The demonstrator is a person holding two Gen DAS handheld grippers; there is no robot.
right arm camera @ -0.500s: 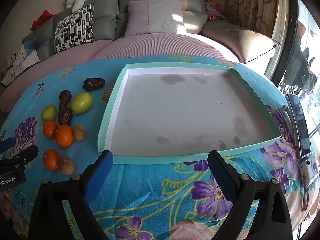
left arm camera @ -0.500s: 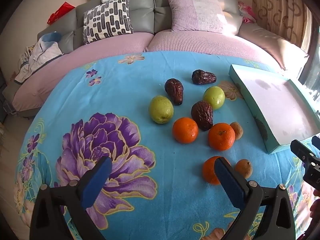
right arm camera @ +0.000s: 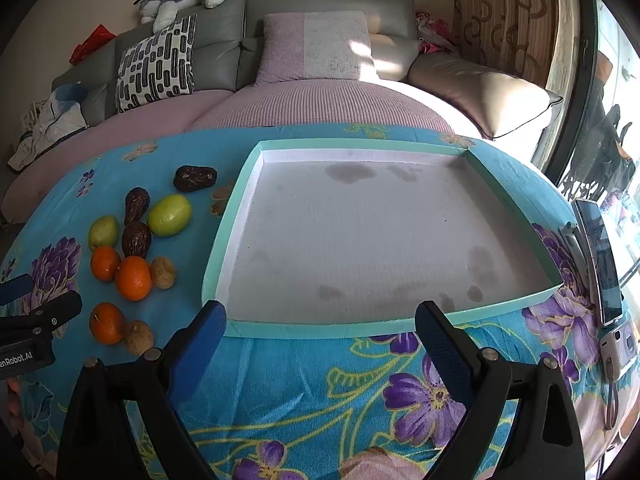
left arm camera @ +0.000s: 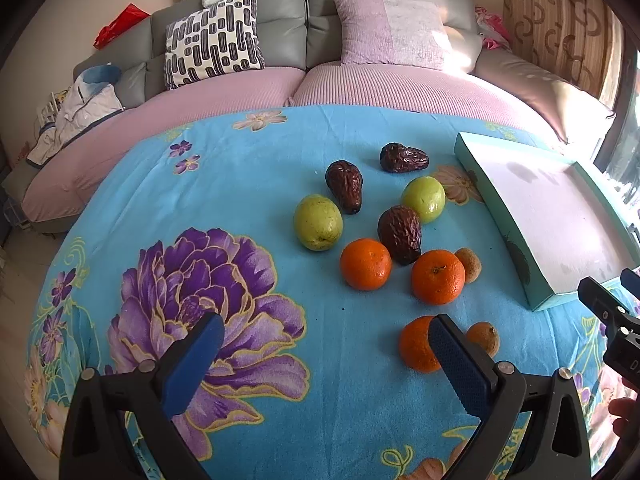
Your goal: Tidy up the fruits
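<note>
Nothing is sorted yet: the fruits [left arm camera: 384,240] are lying loose beside the empty tray [right arm camera: 224,264]. Both the left gripper [left arm camera: 326,346] and the right gripper [right arm camera: 320,330] are held wide open, empty. Next, the nearest orange [left arm camera: 416,344] probably must be grasped.

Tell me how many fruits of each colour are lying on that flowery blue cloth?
Orange: 3
Green: 2
Dark brown, wrinkled: 3
Small tan: 2
Total: 10, none yet in the tray.
</note>
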